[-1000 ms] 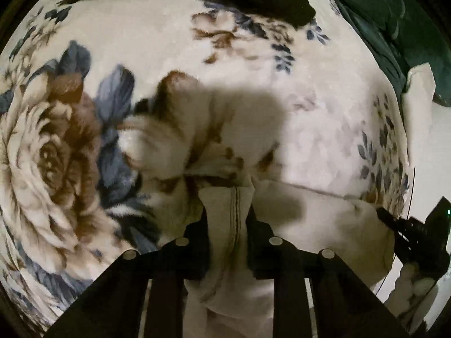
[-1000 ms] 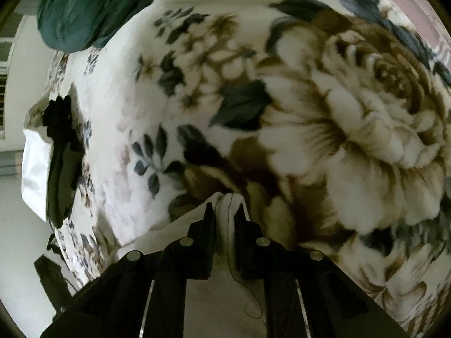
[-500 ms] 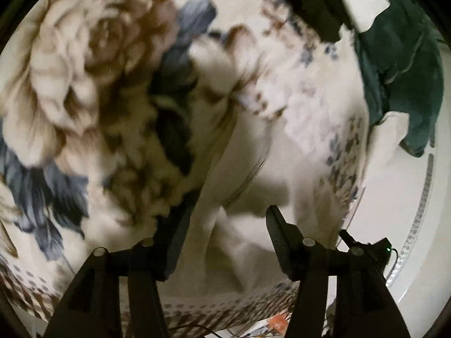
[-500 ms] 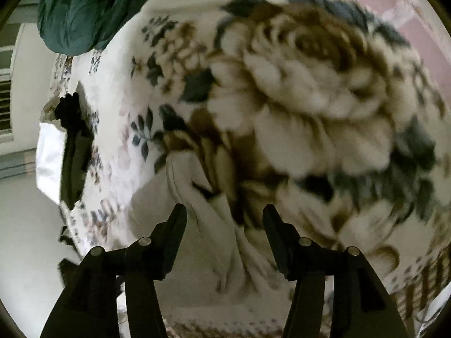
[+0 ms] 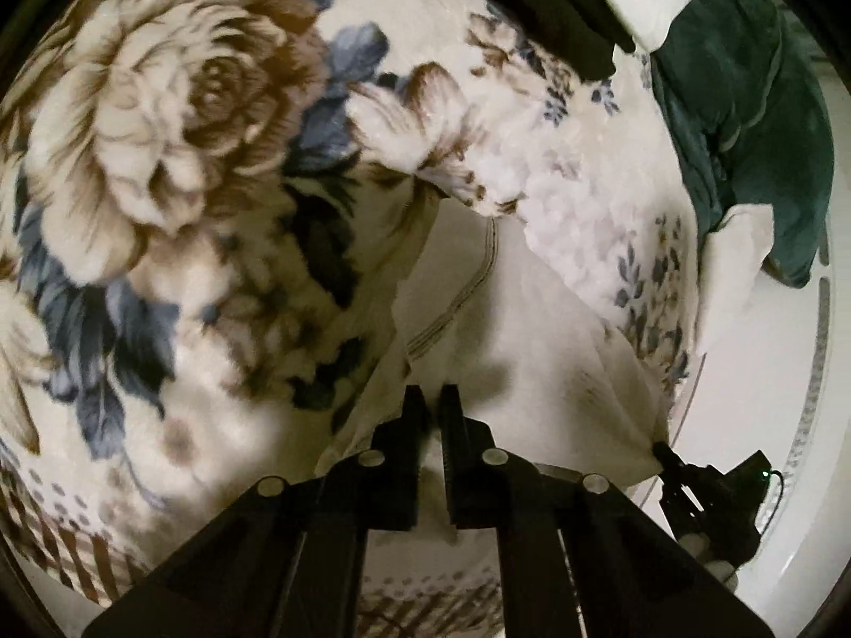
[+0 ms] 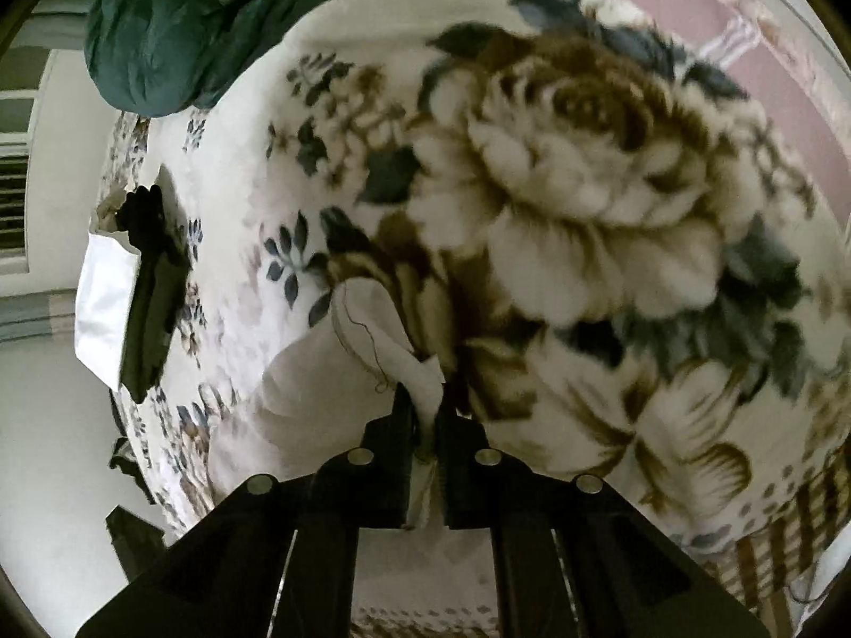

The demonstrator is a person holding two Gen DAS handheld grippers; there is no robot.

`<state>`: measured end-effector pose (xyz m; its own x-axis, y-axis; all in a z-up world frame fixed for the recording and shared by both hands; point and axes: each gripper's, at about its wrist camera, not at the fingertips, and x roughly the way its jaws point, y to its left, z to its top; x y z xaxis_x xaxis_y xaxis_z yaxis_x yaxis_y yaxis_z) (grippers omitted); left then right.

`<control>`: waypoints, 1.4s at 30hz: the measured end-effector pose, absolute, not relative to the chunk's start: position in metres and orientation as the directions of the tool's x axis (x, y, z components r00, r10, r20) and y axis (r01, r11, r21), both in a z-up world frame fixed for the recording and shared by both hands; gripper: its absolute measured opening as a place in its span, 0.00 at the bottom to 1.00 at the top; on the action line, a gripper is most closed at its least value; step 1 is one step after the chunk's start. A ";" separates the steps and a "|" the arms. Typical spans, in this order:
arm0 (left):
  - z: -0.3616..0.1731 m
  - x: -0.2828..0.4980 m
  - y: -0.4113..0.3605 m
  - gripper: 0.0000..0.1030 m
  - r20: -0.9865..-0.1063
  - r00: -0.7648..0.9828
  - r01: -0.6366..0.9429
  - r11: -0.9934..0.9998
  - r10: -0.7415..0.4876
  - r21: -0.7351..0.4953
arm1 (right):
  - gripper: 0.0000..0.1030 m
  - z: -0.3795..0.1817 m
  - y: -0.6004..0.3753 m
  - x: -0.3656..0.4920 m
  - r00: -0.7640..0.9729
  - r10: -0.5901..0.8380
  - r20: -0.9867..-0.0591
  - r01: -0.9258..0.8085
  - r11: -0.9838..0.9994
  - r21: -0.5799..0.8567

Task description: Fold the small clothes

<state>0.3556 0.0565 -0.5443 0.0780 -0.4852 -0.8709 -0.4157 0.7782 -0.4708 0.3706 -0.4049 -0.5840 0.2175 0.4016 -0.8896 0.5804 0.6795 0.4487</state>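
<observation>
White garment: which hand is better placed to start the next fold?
Probably left: the left gripper is shut on the white garment near its stitched hem; the right gripper is closing its jaws on only a bunched corner.

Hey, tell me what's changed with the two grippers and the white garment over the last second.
Both grippers let go of the white garment half a second ago, shifted along it, and took hold again. The left gripper is now shut on a fold, rolled against the blanket. The right gripper is closing on a bunched edge, pads already pinching it. Unchanged: the floral blanket, the green bedding and the dark folded clothes at its edges.
</observation>
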 end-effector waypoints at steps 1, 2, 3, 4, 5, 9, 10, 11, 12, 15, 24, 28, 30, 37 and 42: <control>-0.543 0.355 0.058 0.04 -0.873 0.075 -0.415 0.781 -0.482 -0.466 | 0.08 -0.583 -0.406 0.373 0.209 0.392 -0.896 0.578 0.689 0.436; -0.544 0.352 0.059 0.04 -0.877 0.070 -0.418 0.784 -0.475 -0.458 | 0.08 -0.584 -0.407 0.375 0.197 0.380 -0.904 0.578 0.700 0.420; -0.546 0.350 0.060 0.04 -0.879 0.058 -0.423 0.786 -0.473 -0.451 | 0.07 -0.587 -0.408 0.376 0.181 0.370 -0.912 0.577 0.711 0.402; -0.550 0.348 0.061 0.04 -0.882 0.046 -0.428 0.788 -0.470 -0.442 | 0.07 -0.591 -0.408 0.378 0.162 0.357 -0.920 0.575 0.723 0.382; -0.552 0.346 0.061 0.04 -0.884 0.035 -0.431 0.791 -0.465 -0.434 | 0.07 -0.595 -0.408 0.380 0.146 0.350 -0.925 0.571 0.734 0.368; -0.557 0.342 0.061 0.04 -0.886 0.016 -0.435 0.794 -0.464 -0.424 | 0.08 -0.614 -0.400 0.384 0.054 0.378 -0.924 0.536 0.770 0.347; -0.556 0.341 0.064 0.06 -0.876 0.034 -0.442 0.779 -0.481 -0.445 | 0.08 -0.616 -0.399 0.384 0.050 0.392 -0.919 0.532 0.768 0.357; -0.555 0.340 0.068 0.06 -0.860 0.061 -0.447 0.756 -0.507 -0.478 | 0.09 -0.618 -0.399 0.384 0.052 0.408 -0.912 0.527 0.764 0.372; -0.555 0.340 0.071 0.06 -0.848 0.079 -0.452 0.740 -0.524 -0.499 | 0.14 -0.619 -0.400 0.383 0.066 0.436 -0.897 0.520 0.753 0.404; -0.557 0.343 0.081 0.21 -0.798 0.146 -0.459 0.675 -0.584 -0.578 | 0.57 -0.624 -0.407 0.378 0.136 0.515 -0.846 0.500 0.702 0.507; -0.610 0.377 0.046 0.65 -0.713 0.095 -0.348 0.648 -0.695 -0.678 | 0.71 -0.687 -0.401 0.379 0.096 0.762 -0.641 0.391 0.563 0.728; -0.608 0.381 0.017 0.62 -0.756 0.074 -0.287 0.712 -0.650 -0.641 | 0.67 -0.689 -0.380 0.380 0.071 0.804 -0.590 0.345 0.535 0.771; -0.602 0.381 0.011 0.28 -0.778 0.090 -0.272 0.736 -0.622 -0.620 | 0.26 -0.689 -0.369 0.378 0.065 0.772 -0.632 0.329 0.582 0.744; -0.579 0.386 0.009 0.20 -0.799 0.111 -0.270 0.756 -0.590 -0.596 | 0.21 -0.663 -0.364 0.370 0.137 0.722 -0.678 0.348 0.606 0.715; -0.541 0.396 0.020 0.20 -0.786 0.129 -0.250 0.747 -0.604 -0.616 | 0.20 -0.607 -0.349 0.381 0.151 0.686 -0.712 0.297 0.656 0.694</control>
<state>0.3962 0.0203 -0.5413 0.1294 -0.6043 -0.7862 -0.2502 0.7473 -0.6156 0.3811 -0.3489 -0.6069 0.1506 0.6858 -0.7121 0.2966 0.6558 0.6943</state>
